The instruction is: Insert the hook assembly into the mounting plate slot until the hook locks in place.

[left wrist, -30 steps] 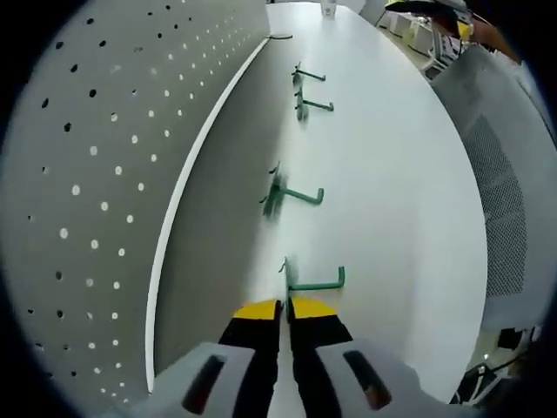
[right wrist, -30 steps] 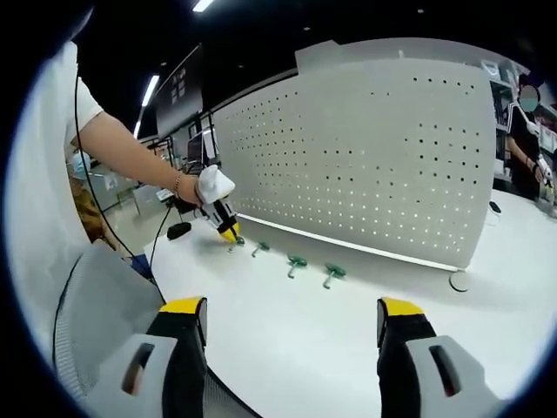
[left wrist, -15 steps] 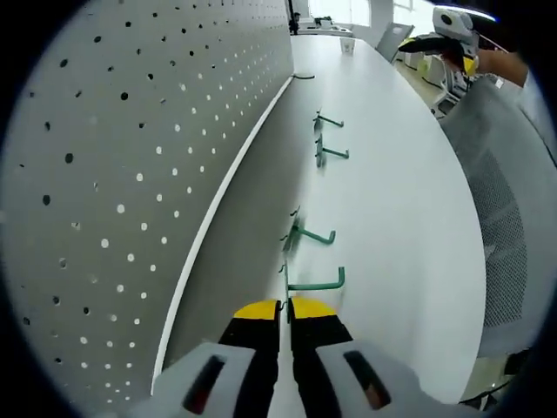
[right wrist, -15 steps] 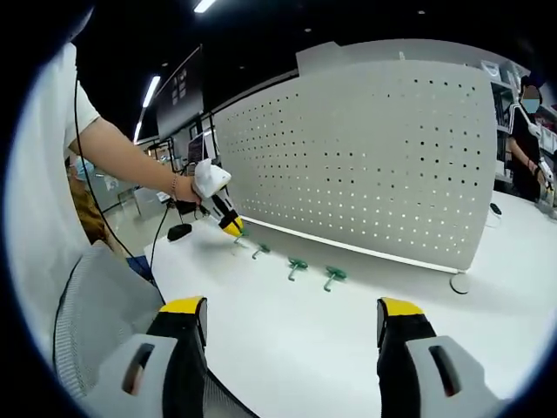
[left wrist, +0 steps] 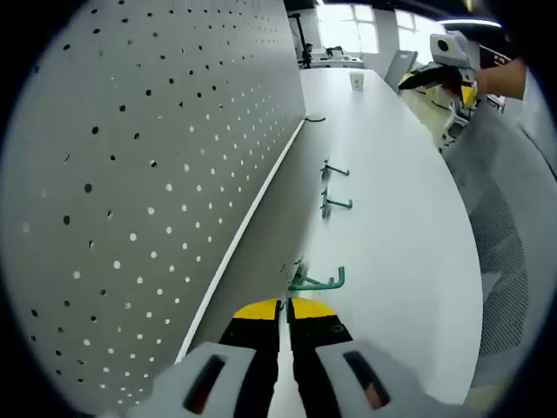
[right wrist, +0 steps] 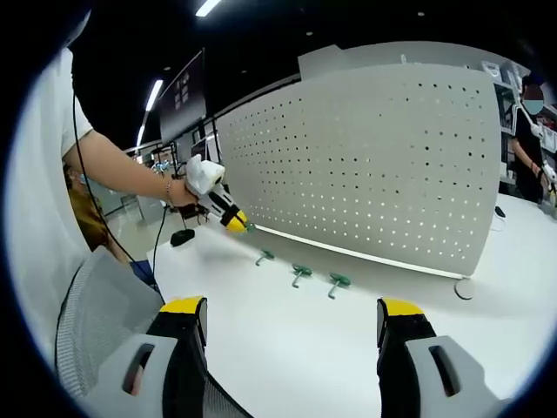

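1. In the left gripper view, the left gripper (left wrist: 285,306) rises from the bottom centre, its yellow-tipped jaws pressed together on the stem of a green hook (left wrist: 315,280), which juts toward the frame's centre just above the tips.
2. The pegboard (left wrist: 148,174) fills the left half of that view; its lower edge runs diagonally from the bottom left to the upper centre, where it meets the white tabletop (left wrist: 400,226).
3. Two more green hooks lie on the tabletop near the pegboard's base, a near one (left wrist: 333,205) and a far one (left wrist: 334,171), both above the held hook in the frame. Part of another green piece peeks out just behind the held hook.
4. The right gripper (left wrist: 438,77) shows at the upper right of the left gripper view, held by a hand.
5. In the right gripper view, the right gripper (right wrist: 291,326) has its jaws spread wide at the bottom, with nothing between them.
6. In that view the left gripper (right wrist: 235,223) is at centre left, held by a hand (right wrist: 178,192), its tip carrying the hook close to the pegboard's (right wrist: 374,165) lower left corner.
7. Three hooks lie in a row on the tabletop (right wrist: 287,348) in front of the pegboard: left (right wrist: 264,257), middle (right wrist: 300,273), right (right wrist: 338,282).
8. A mesh chair back (right wrist: 96,322) shows at lower left.
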